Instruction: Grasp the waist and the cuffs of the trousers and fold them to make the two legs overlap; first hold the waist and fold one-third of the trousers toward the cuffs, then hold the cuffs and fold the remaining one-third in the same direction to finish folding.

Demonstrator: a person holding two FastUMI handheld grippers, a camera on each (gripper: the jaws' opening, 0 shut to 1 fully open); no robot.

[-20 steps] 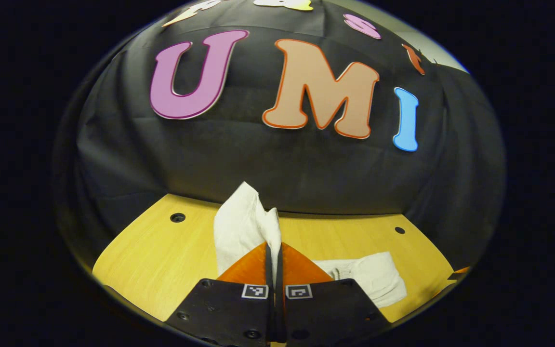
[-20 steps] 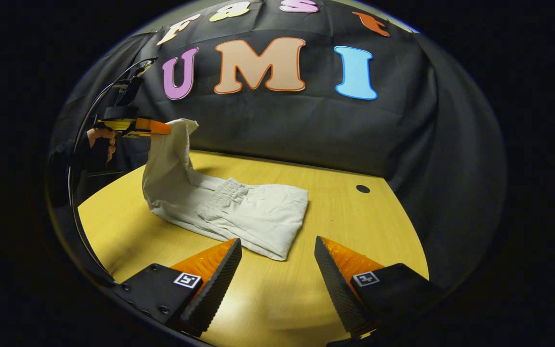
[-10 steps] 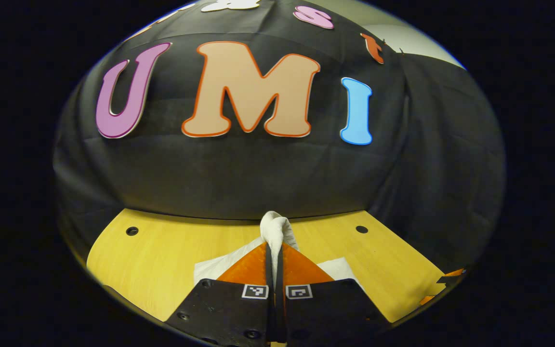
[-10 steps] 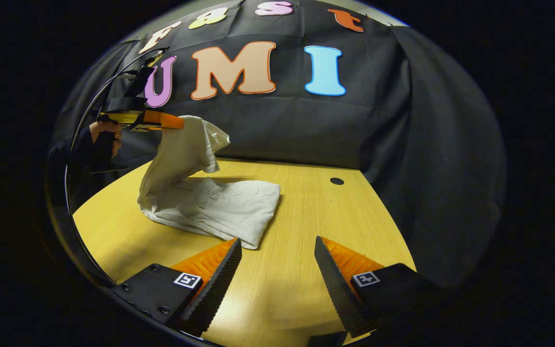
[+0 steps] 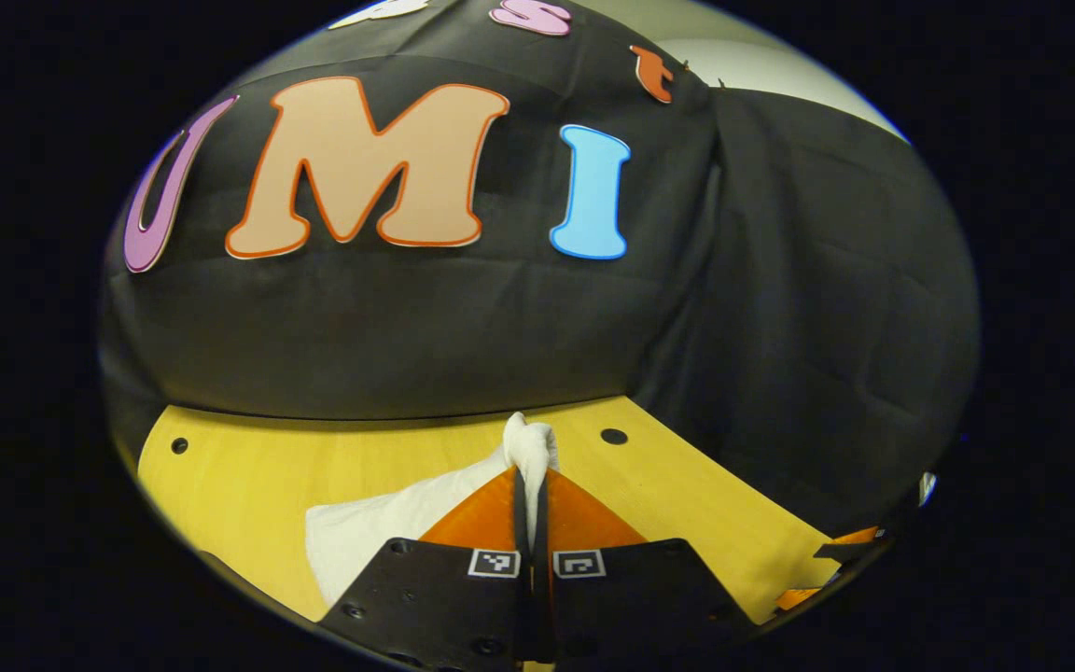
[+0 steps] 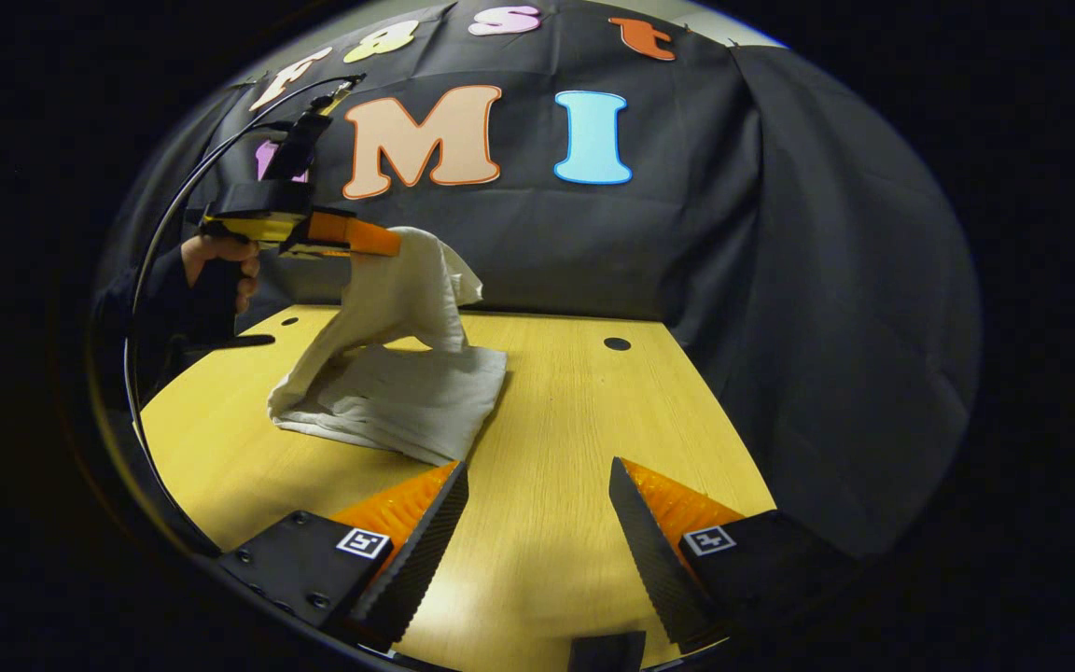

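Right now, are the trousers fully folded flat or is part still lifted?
Part lifted: the left gripper holds one end of the trousers above the flat folded layers on the table.

Soft cloth on smooth wood.
The trousers (image 6: 388, 373) look like matt, crumpled woven cloth, slightly rumpled where lifted. The table (image 6: 575, 439) shows a smooth wood-grain top with a faint sheen. The booth wall (image 6: 780, 280) is matt, creased fabric.
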